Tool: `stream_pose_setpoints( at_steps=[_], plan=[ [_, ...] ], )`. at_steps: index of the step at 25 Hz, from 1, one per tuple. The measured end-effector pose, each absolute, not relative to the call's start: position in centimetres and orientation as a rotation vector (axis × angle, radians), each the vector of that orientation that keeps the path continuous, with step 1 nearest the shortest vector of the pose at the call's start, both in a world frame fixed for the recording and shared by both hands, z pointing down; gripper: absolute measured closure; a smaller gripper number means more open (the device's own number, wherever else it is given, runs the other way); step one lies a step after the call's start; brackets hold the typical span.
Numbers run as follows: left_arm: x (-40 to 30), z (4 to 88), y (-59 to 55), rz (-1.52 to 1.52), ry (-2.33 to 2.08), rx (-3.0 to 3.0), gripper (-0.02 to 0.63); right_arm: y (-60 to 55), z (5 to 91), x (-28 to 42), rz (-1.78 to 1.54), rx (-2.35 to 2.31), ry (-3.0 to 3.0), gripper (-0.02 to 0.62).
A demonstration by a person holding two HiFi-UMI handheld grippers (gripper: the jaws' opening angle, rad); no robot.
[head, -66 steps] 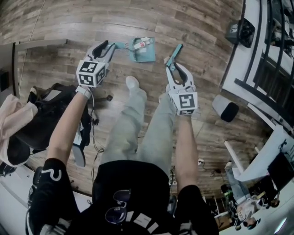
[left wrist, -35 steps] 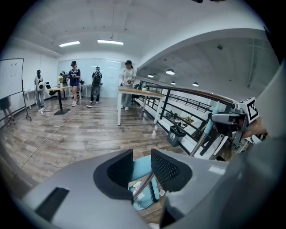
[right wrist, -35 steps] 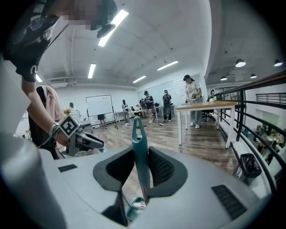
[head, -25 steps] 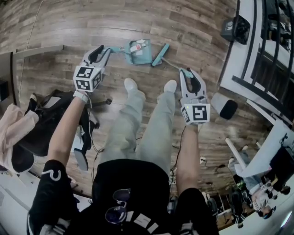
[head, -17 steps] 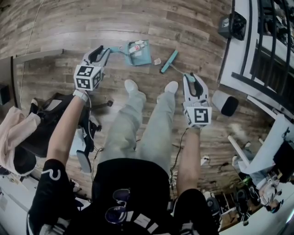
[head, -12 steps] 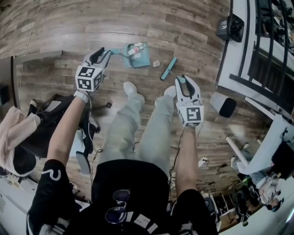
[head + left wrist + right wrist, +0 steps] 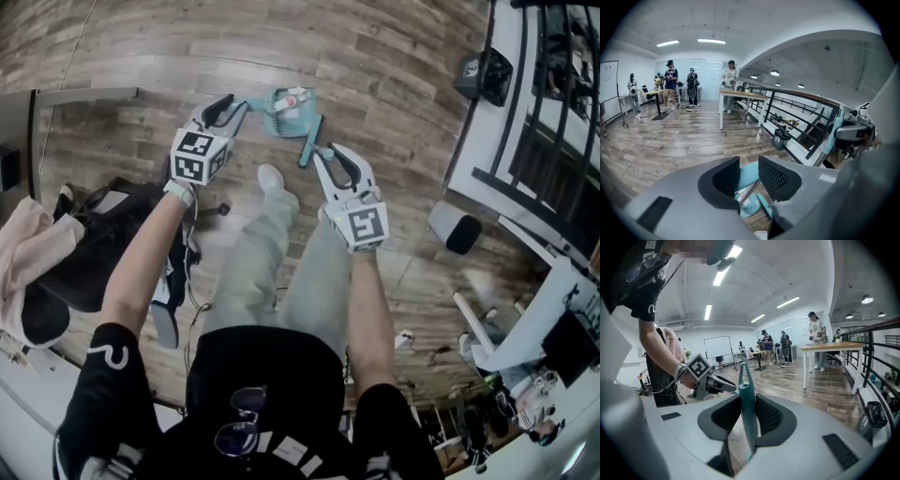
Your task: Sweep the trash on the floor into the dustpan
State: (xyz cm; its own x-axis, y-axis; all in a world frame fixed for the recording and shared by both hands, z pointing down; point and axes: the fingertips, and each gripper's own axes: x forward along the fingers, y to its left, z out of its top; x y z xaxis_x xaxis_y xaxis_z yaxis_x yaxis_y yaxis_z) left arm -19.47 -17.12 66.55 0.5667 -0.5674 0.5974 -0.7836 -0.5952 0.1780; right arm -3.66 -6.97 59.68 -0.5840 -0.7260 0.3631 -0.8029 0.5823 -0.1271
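A teal dustpan (image 7: pixel 292 112) rests on the wooden floor with a white and red wrapper (image 7: pixel 293 96) inside it. My left gripper (image 7: pixel 234 101) is shut on the pan's teal handle (image 7: pixel 748 172), which shows between the jaws of the left gripper (image 7: pixel 749 169). A teal brush (image 7: pixel 310 142) stands at the pan's right side, bristle end near the pan mouth. My right gripper (image 7: pixel 324 152) is shut on that brush, whose handle (image 7: pixel 746 394) rises between the jaws of the right gripper (image 7: pixel 748 405). In the left gripper view the dustpan (image 7: pixel 751 202) and the brush (image 7: pixel 764 206) sit below the jaws.
The person's white shoe (image 7: pixel 270 175) is just behind the pan. A black bag (image 7: pixel 98 234) lies at the left, a dark cylinder (image 7: pixel 454 228) and a black bin (image 7: pixel 486 71) at the right by a white railing. Several people stand far off (image 7: pixel 670 84).
The right gripper had left the brush lying on the floor and moved away. It has come back left, closed on the brush and brought it against the dustpan. The left gripper kept hold of the pan.
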Motion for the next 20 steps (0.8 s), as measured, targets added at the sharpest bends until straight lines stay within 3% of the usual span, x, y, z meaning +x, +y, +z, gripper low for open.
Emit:
stream_pose_setpoints(
  at_steps=[20],
  plan=[
    [-18.6, 64.9, -16.3, 0.729, -1.135, 2.271, 0.483, -8.5, 57.1, 1.2, 0.415, 1.139, -2.531, 0.511]
  ],
)
